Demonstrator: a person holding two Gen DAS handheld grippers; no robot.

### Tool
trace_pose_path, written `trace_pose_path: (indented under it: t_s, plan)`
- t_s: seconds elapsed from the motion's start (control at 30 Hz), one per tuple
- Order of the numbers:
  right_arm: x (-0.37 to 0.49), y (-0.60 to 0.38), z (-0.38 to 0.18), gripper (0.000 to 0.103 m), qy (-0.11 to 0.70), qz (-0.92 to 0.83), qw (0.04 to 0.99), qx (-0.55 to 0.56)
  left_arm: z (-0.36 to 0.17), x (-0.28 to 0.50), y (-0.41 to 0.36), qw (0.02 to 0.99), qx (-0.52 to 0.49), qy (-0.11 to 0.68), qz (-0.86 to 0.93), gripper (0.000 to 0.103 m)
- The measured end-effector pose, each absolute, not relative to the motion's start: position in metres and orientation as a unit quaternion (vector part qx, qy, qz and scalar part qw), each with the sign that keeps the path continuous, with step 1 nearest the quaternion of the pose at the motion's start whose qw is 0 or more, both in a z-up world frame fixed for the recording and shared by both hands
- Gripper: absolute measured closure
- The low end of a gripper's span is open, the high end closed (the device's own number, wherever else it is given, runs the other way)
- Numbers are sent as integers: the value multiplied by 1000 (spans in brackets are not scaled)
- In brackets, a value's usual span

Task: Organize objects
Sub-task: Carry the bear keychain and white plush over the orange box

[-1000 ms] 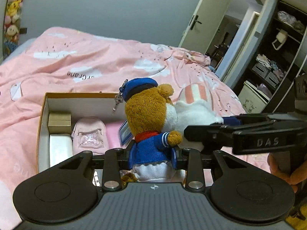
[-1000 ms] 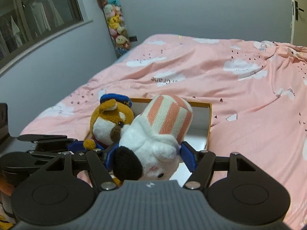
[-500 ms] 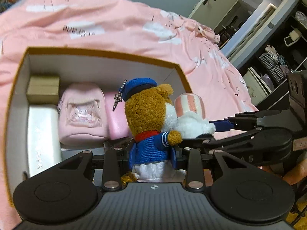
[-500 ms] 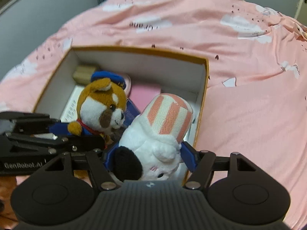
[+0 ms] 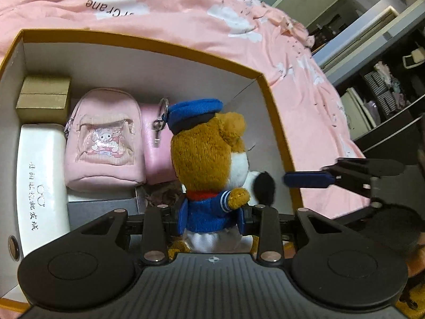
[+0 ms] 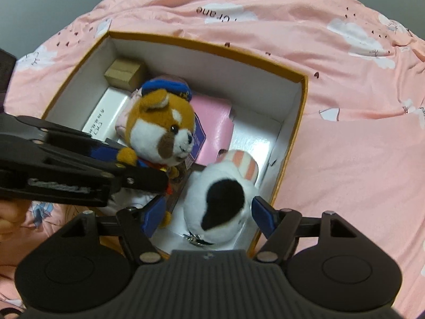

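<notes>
The bear plush (image 5: 209,156) in its blue sailor cap is pinched at the body between the fingers of the left gripper (image 5: 211,212), held over the near middle of the open box (image 6: 297,122). Beside it, at the box's right wall, the white striped plush (image 6: 223,199) lies on the box floor; the right gripper (image 6: 207,216) has its fingers spread around it, apparently not pressing. Along the left wall sit a white case (image 5: 39,180), a small gold carton (image 5: 43,98) and a pink pouch (image 5: 103,138). Judging by this, 1 plush is placed, 1 is left to release, on the bed (image 6: 345,79)
</notes>
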State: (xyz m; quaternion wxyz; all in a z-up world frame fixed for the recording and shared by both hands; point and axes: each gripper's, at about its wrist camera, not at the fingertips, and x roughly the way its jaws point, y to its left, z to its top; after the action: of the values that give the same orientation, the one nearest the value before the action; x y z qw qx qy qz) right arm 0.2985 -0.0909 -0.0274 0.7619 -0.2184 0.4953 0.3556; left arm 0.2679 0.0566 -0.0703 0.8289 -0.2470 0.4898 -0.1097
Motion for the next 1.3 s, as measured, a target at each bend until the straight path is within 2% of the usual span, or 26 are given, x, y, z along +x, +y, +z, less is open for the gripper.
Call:
trace_pose_path:
  t_s: [0.33,0.4,0.47,0.5,0.87,0.9,1.0,1.1,1.2,1.27,1.3]
  plan:
    - [285,-108,-1,31,426,360,800,-220,-44,283,50,841,-209,487,-114,64]
    - [286,-111,2,35,406,358,810,-225,-37,290,46,845,-206,480,-112,64]
    - [292,-112,3,44,399,351,817,-225,-33,298,44,848,-218,470,-110,64]
    - [295,-113,3,45,400,351,818,-221,-32,302,45,848,-230,464,-110,64]
    - [313,-114,0,46,385,346,830,-207,-69,346,39,803,-354,472,-84,63]
    - [313,-114,0,46,383,345,831,-210,-70,347,39,801,-354,475,-82,59]
    - [314,-115,-1,46,380,342,833,-210,-73,348,40,798,-355,481,-76,37]
    - [315,-115,-1,46,379,343,834,-208,-71,342,46,797,-357,480,-84,34]
    - [315,-113,-2,45,378,347,834,-205,-63,333,51,805,-350,471,-86,35]
    - [312,-110,-1,46,376,352,833,-204,-57,327,56,813,-337,467,-83,39]
    - [311,-108,-1,46,373,356,832,-205,-54,324,58,819,-327,465,-79,47]
